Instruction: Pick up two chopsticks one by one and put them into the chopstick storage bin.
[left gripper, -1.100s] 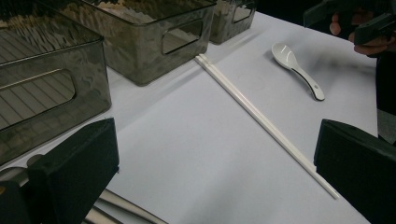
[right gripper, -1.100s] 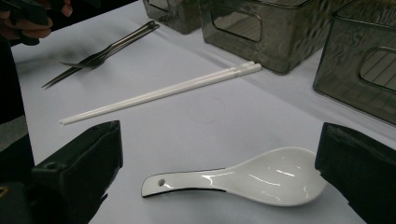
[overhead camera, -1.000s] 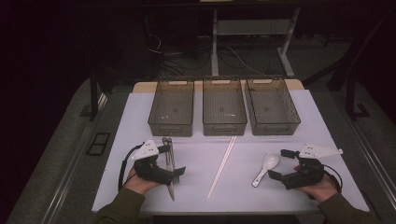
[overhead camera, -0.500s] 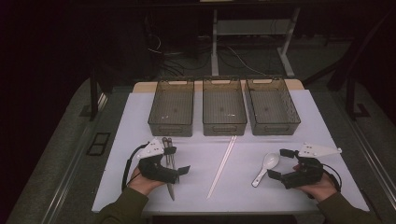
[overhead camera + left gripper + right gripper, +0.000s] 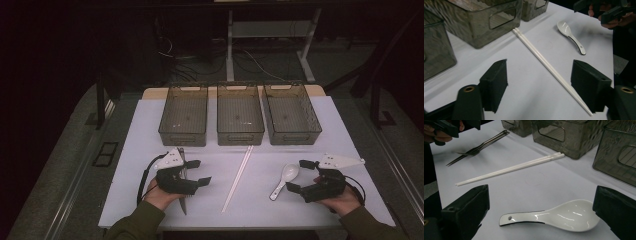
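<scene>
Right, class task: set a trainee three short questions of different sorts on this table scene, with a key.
1. How many bins stand in the row at the far side of the table?
2. True or false: the white spoon lies between the right gripper's open jaws.
3. Which lies nearest the left gripper: A chopsticks, B forks, C spoon?

Key: 1. three; 2. true; 3. B.

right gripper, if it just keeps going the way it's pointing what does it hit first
Most likely the white spoon. In the right gripper view it lies on the table just ahead of the right gripper, between its open jaws. Beyond it lie the white chopsticks. Depth is hard to judge.
</scene>
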A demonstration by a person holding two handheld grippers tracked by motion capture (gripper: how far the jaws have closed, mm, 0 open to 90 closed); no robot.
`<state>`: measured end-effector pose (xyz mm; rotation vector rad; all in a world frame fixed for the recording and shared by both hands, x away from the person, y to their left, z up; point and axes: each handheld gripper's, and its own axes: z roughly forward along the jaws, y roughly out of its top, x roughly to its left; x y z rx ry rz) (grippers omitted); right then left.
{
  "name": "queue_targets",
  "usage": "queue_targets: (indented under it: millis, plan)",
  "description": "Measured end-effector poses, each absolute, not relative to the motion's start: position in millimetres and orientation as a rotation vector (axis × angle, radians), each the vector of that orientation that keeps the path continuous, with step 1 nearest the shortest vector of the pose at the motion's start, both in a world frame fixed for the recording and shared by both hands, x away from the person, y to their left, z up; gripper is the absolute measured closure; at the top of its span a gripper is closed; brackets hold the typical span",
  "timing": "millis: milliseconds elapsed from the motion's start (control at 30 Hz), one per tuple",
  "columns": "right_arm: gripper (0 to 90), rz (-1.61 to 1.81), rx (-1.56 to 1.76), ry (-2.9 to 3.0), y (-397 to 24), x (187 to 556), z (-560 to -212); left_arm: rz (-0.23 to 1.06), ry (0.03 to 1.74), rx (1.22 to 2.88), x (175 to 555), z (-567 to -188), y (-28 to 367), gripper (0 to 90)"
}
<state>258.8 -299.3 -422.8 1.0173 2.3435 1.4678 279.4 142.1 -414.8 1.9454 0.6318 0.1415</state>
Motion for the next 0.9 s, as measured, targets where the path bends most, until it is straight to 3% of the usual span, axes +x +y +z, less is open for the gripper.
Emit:
queue_targets:
  millis: [667,767,900]
  plan:
    - [0.8,1.457,1.024,2.346,-299.1,258.9,-423.4,0.04,0.53,2.037,273.2,-417.8,107.9,82.5]
    - [0.9,1.456,1.023,2.346,-299.2,258.8,-423.4,0.037,0.528,2.042,271.8,-418.8,104.2,88.2]
    - [0.9,1.455,1.024,2.345,-299.3,258.8,-423.3,0.019,0.515,2.07,269.6,-421.8,95.1,88.5]
